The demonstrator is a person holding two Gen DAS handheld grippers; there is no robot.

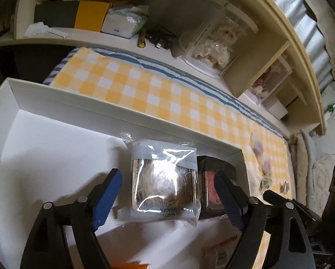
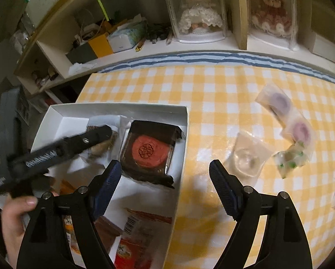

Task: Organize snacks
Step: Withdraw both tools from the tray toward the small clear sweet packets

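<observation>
A white cardboard box point(image 1: 122, 116) lies on the yellow checked tablecloth point(image 1: 167, 94). On its floor rests a clear-wrapped brown pastry point(image 1: 165, 179), between the fingers of my left gripper point(image 1: 167, 174), which is open with gaps on both sides. Right beside it sits a dark-wrapped snack with a red disc point(image 1: 206, 190). In the right wrist view my right gripper point(image 2: 165, 163) is open and empty, straddling the box's right wall point(image 2: 183, 148), just in front of the dark snack point(image 2: 150, 150). The left gripper point(image 2: 100, 139) appears blurred over the pastry.
Several loose wrapped snacks lie on the cloth to the right: a clear one point(image 2: 246, 157), purple ones point(image 2: 279, 100) and a green-dotted one point(image 2: 293, 159). Orange-red packets point(image 2: 140, 235) fill the box's near end. Shelves behind hold dolls in clear cases point(image 2: 198, 11) and a tissue pack point(image 2: 127, 35).
</observation>
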